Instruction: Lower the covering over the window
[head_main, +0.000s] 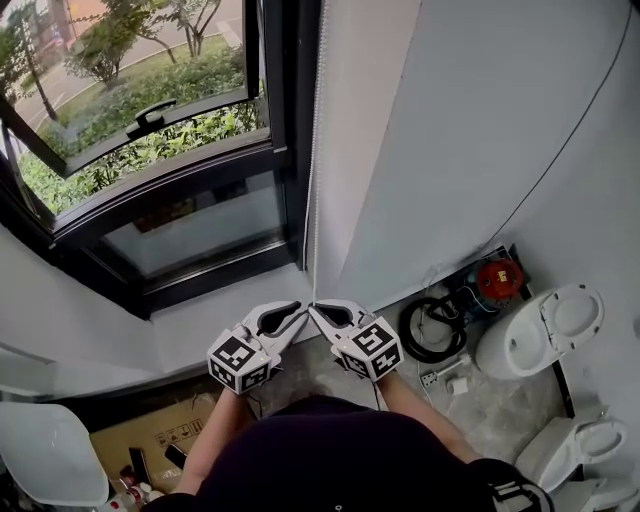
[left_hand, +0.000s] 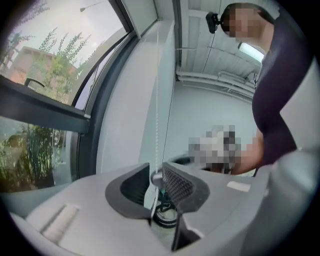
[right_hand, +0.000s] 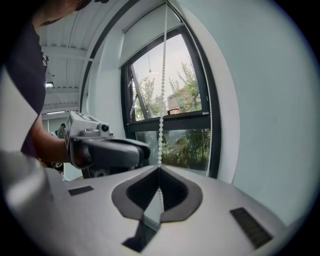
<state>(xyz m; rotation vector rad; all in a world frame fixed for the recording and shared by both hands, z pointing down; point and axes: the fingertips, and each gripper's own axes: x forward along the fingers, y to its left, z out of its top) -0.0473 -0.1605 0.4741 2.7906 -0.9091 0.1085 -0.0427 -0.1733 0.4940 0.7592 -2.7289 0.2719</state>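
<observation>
Bead chain (head_main: 316, 150) pinched in near-level right gripper (head_main: 318, 310), loose between parted jaws of left gripper (head_main: 298, 315) alongside.

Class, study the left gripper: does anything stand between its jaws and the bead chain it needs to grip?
Nothing visible does. The bead chain hangs between the left gripper's parted jaws, with the right gripper clamped on it.

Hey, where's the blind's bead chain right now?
Head view, centre: the bead chain hangs just right of the window frame, down to the right gripper shut on it, with the left gripper open around it.
</observation>
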